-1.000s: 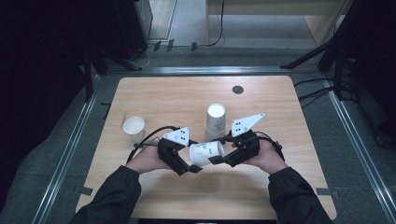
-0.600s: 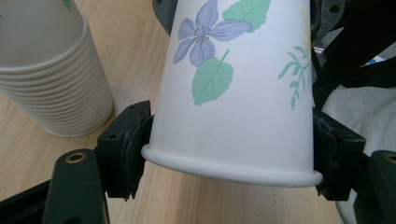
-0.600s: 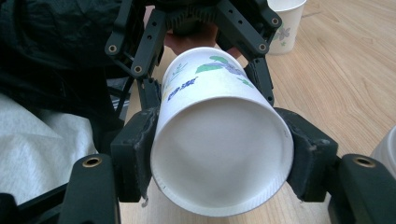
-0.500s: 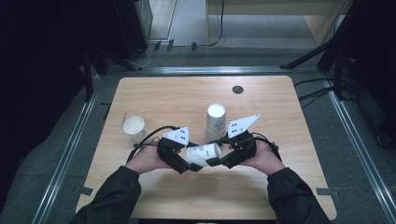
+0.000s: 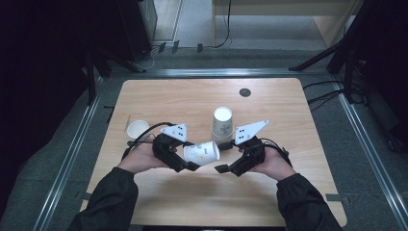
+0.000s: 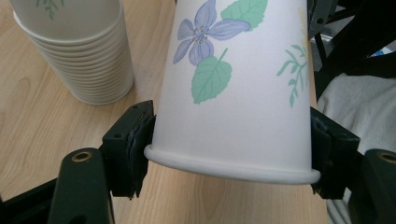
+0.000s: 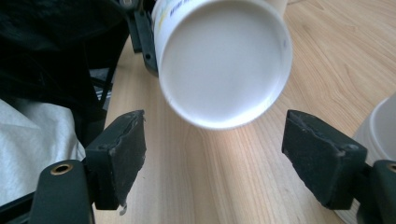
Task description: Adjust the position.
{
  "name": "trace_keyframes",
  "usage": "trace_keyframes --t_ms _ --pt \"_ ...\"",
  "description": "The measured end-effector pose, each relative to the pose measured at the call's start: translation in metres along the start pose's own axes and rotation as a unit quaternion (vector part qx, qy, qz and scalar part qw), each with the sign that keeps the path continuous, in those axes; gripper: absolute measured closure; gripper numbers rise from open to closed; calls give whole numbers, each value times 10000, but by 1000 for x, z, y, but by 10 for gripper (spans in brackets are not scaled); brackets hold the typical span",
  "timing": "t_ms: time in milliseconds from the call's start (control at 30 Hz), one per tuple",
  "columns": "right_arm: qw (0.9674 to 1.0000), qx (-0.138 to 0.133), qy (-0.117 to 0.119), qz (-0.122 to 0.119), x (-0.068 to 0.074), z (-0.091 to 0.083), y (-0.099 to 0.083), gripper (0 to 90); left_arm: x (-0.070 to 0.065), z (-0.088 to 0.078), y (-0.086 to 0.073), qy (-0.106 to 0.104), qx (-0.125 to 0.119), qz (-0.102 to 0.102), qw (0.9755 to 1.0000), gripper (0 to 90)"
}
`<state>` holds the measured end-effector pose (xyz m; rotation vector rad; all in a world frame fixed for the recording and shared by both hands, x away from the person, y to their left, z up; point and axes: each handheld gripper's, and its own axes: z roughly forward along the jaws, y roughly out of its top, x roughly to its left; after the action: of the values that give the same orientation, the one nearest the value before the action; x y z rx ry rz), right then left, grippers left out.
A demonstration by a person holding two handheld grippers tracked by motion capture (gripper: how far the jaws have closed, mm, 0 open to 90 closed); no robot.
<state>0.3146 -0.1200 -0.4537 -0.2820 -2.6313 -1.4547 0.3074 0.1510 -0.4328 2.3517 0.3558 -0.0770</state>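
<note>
Now left gripper (image 5: 190, 163) clamps flowered paper cup (image 5: 201, 153) near rim, pads pressing both sides; jaws just closed further onto it. Cup lies sideways above wooden table (image 5: 192, 103), base pointing at right gripper (image 5: 222, 168). Right gripper's jaws have just been opening; they stand wide apart, nothing between them, cup base (image 7: 223, 60) just ahead, untouched. Stack of upside-down cups (image 5: 222, 123) stands on table just beyond held cup. 1 separate upright cup (image 5: 137, 129) sits near table's left edge, well apart.
</note>
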Motion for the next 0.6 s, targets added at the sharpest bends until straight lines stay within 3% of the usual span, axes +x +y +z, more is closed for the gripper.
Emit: trace_keyframes --t_ms 100,467,600 --pt "10000 24 -50 2 1 -1 -1 223 0 1 4 146 283 41 9995 271" --pt "9996 11 -294 -32 1 -7 -6 225 4 7 22 -214 776 197 9966 272" --pt "9995 30 -308 25 1 -7 -7 225 9 6 33 -196 970 272 9947 273"
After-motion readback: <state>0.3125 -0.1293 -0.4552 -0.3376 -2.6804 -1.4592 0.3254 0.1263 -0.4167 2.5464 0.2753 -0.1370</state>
